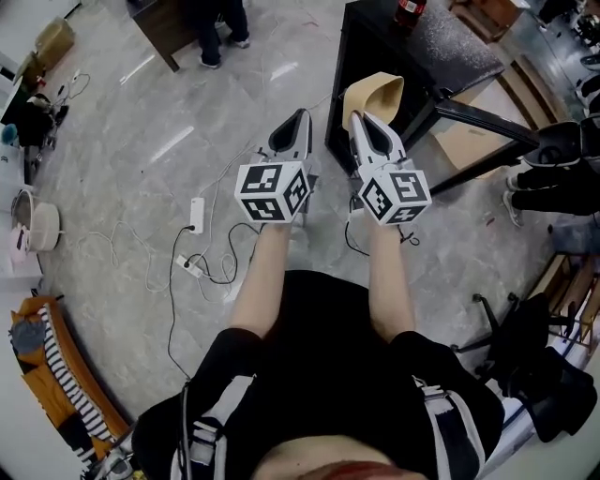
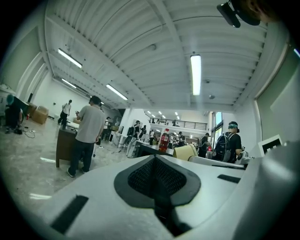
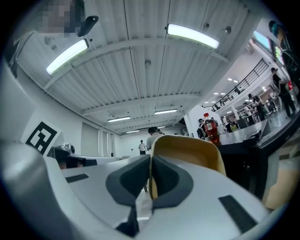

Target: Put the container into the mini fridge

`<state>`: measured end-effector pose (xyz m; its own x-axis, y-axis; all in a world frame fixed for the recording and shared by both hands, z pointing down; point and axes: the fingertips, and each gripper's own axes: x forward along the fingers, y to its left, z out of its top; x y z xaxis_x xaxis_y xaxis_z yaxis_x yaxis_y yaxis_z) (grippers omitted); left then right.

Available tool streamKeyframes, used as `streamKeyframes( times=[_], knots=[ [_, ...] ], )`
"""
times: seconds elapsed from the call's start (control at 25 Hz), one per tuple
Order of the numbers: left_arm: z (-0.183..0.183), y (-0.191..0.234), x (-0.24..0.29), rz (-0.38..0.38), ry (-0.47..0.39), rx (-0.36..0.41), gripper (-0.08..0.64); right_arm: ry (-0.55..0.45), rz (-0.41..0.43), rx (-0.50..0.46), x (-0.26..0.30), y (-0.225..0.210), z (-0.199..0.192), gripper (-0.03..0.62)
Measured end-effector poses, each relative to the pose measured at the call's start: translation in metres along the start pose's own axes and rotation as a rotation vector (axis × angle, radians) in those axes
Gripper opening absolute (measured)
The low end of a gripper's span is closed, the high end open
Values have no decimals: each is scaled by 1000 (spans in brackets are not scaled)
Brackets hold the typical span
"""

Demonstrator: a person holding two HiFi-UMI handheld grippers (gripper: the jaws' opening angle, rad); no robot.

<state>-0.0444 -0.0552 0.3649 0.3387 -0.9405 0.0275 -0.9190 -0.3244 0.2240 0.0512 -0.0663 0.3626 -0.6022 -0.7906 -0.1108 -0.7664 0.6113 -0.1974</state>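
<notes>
Now the right hand-held gripper [image 3: 150, 161] pinches an empty tan container [image 3: 190, 152].

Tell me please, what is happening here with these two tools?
A person stands on a marble floor with one tool in each hand. The right tool is shut on the rim of a tan container and holds it out in front. The left tool is shut with nothing between its jaws. Just ahead is a black table with a red-capped bottle on it. I cannot make out a mini fridge, so the container is not yet put in.
</notes>
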Motion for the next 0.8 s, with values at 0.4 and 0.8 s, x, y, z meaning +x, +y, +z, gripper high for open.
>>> streamKeyframes(
  times=[0.4, 0.8],
  knots=[
    [-3, 77, 141, -77, 101, -15, 11, 48, -79, 28, 129, -60, -24, 17],
    [-13, 116, 220, -127, 151, -52, 11, 171, -108, -2, 194, -94, -57, 17]
  ],
)
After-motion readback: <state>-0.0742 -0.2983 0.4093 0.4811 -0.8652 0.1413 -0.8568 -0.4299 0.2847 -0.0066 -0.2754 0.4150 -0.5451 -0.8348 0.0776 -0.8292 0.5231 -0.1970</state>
